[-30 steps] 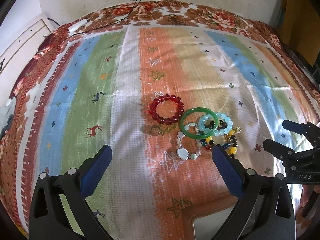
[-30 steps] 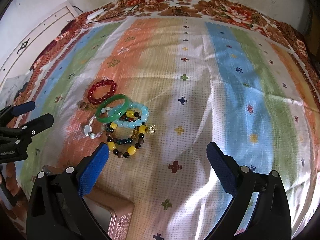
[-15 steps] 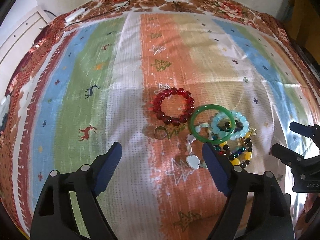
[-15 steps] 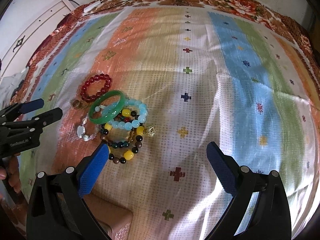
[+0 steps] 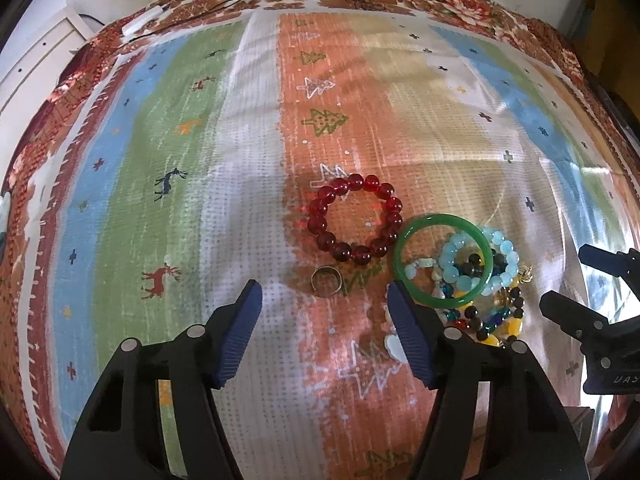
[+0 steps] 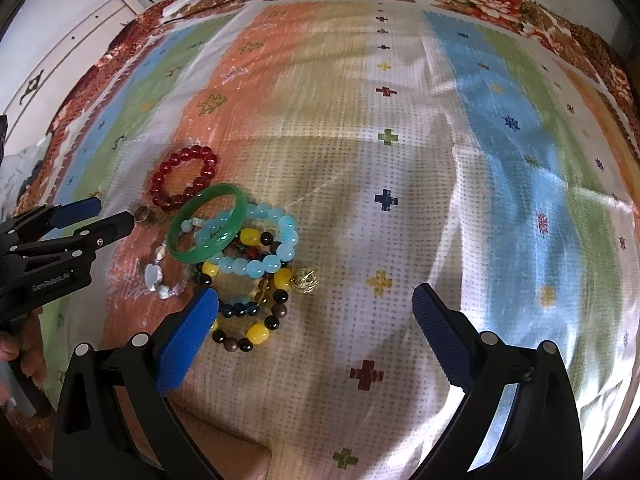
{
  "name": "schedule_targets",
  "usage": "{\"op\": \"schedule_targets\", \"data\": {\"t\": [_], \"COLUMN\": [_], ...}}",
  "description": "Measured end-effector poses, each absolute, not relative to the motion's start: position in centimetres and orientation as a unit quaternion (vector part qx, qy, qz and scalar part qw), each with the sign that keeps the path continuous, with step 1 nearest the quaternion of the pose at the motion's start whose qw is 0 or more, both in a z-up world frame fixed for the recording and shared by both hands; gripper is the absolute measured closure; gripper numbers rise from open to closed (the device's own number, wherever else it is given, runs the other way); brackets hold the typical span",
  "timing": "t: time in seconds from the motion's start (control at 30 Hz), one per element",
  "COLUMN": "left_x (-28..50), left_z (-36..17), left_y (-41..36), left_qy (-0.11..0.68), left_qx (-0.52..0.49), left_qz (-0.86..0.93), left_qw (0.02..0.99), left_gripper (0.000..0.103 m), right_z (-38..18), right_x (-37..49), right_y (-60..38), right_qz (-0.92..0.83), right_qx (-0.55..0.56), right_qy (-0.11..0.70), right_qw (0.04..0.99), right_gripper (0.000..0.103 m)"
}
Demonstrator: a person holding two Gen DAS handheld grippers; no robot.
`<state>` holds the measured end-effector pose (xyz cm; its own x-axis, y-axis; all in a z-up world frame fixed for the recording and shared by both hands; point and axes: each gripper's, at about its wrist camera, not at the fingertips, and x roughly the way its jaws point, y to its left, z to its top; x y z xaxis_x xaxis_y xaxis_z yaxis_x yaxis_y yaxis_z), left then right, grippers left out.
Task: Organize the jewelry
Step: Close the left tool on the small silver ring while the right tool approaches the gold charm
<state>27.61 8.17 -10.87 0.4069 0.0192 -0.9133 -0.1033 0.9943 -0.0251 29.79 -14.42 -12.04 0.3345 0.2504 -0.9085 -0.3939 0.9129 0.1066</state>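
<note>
Since the earlier frames the left gripper (image 5: 324, 304) has dropped lower and closer to the jewelry, so the small metal ring (image 5: 326, 281) now sits just ahead of the gap between its fingers, and the spread has narrowed. Its jaws are still apart and grip nothing. The right gripper (image 6: 316, 312) has also come nearer, its jaws wide and empty, the left fingertip (image 6: 192, 328) overlapping the multicoloured bead bracelet (image 6: 256, 320). Both point forward and down toward the striped cloth (image 5: 240, 160). The jewelry lies heaped near the cloth's middle: a red bead bracelet (image 5: 354, 220) apart at the far side, a green bangle (image 5: 442, 260) resting on a pale blue bead bracelet (image 5: 480, 260), and a shell bracelet (image 6: 158, 276).
</note>
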Motion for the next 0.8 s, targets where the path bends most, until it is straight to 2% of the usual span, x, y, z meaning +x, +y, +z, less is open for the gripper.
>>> {"op": "schedule_targets", "data": {"t": [0.03, 0.07, 0.3, 0.4, 0.53, 0.67, 0.7, 0.8], "left_x": [27.8, 27.9, 28.6, 28.9, 29.0, 29.2, 29.1, 29.3], "left_z": [-11.1, -11.3, -12.3, -12.6, -12.8, -13.4, -13.5, -13.7], "left_y": [8.2, 8.2, 8.2, 8.3, 8.4, 8.5, 8.5, 8.7], "left_qy": [0.545, 0.546, 0.552, 0.557, 0.560, 0.567, 0.567, 0.566], "left_qx": [-0.038, -0.037, -0.032, -0.037, -0.040, -0.040, -0.040, -0.039], "left_qz": [0.036, 0.036, 0.034, 0.031, 0.027, 0.025, 0.025, 0.025], "left_qw": [0.837, 0.836, 0.833, 0.829, 0.827, 0.823, 0.822, 0.823], "left_gripper": [0.042, 0.042, 0.043, 0.049, 0.054, 0.060, 0.063, 0.065], "right_z": [-12.2, -12.3, -13.4, -13.7, -14.2, -14.5, -14.5, -14.6], "right_x": [29.9, 30.0, 30.6, 31.0, 31.2, 31.4, 31.4, 31.6], "right_y": [-14.3, -14.2, -14.0, -14.0, -13.8, -13.5, -13.4, -13.4], "right_qz": [0.198, 0.196, 0.186, 0.184, 0.182, 0.181, 0.181, 0.180], "right_qx": [-0.067, -0.069, -0.075, -0.074, -0.076, -0.080, -0.081, -0.079], "right_qy": [0.544, 0.547, 0.557, 0.559, 0.566, 0.566, 0.566, 0.566], "right_qw": [0.813, 0.811, 0.806, 0.805, 0.801, 0.800, 0.800, 0.801], "right_gripper": [0.014, 0.016, 0.017, 0.027, 0.033, 0.034, 0.038, 0.041]}}
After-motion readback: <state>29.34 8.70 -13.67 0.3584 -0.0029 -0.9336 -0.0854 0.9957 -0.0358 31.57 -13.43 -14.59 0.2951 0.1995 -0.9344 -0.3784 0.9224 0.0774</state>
